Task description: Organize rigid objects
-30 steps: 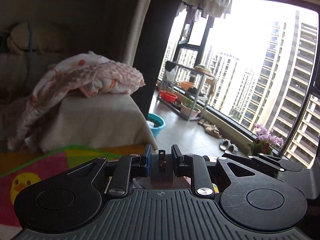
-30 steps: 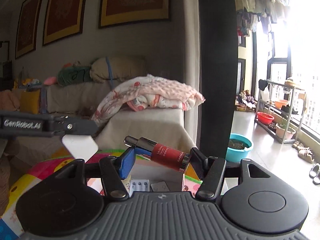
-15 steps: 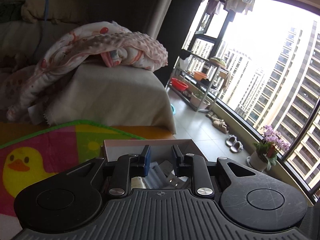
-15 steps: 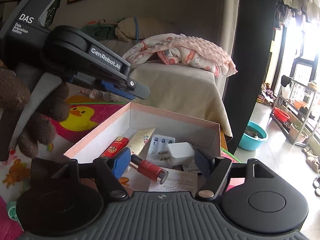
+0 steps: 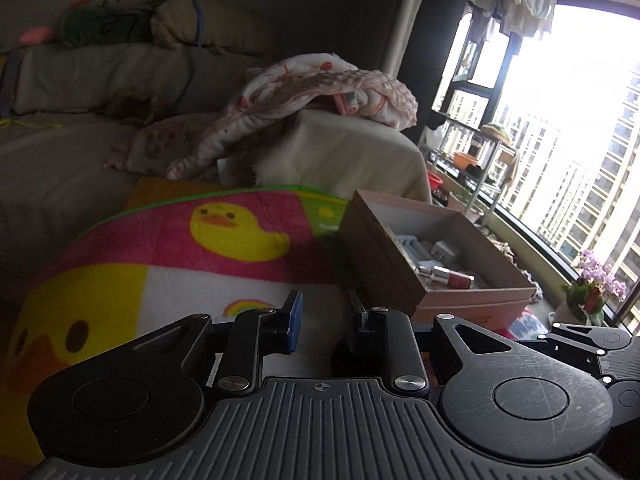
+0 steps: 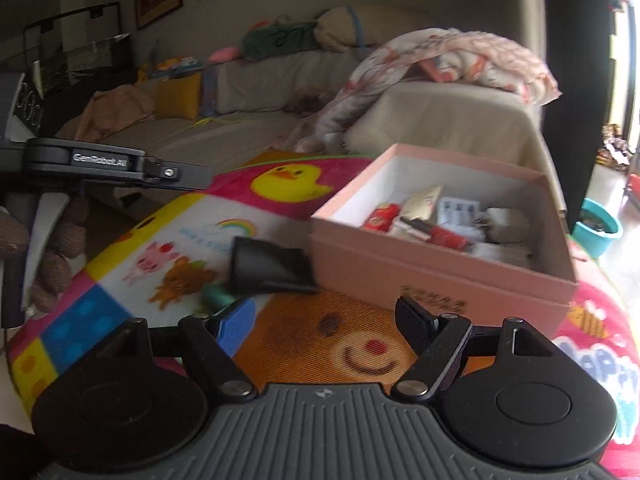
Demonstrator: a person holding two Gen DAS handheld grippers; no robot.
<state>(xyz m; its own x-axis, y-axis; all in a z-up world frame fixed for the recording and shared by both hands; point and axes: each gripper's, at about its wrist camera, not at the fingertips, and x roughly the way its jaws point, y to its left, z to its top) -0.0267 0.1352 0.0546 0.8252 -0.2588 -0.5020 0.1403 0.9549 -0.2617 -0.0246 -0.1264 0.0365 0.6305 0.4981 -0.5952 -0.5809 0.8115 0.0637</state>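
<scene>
A pink cardboard box (image 6: 420, 276) stands on the cartoon play mat (image 6: 176, 256) and also shows in the left wrist view (image 5: 384, 264). Inside it lie a red bottle (image 6: 442, 236), a white charger (image 6: 506, 220), a blister pack (image 6: 456, 208) and other small items. A black object (image 6: 268, 270) and a green item (image 6: 218, 296) lie on the mat left of the box. My right gripper (image 6: 326, 326) is open and empty, in front of the box. My left gripper (image 5: 322, 320) is narrowly open and empty, left of the box; it appears in the right wrist view (image 6: 120, 164).
A sofa (image 6: 440, 120) with a pink blanket (image 5: 320, 96) stands behind the mat. A brown plush toy (image 6: 52, 248) sits at the left edge. A teal basin (image 6: 596, 232) and a balcony rack (image 5: 472, 168) are at the right.
My right gripper has let the red bottle go into the box and has pulled back with jaws open. My left gripper has swung left and down, away from the box.
</scene>
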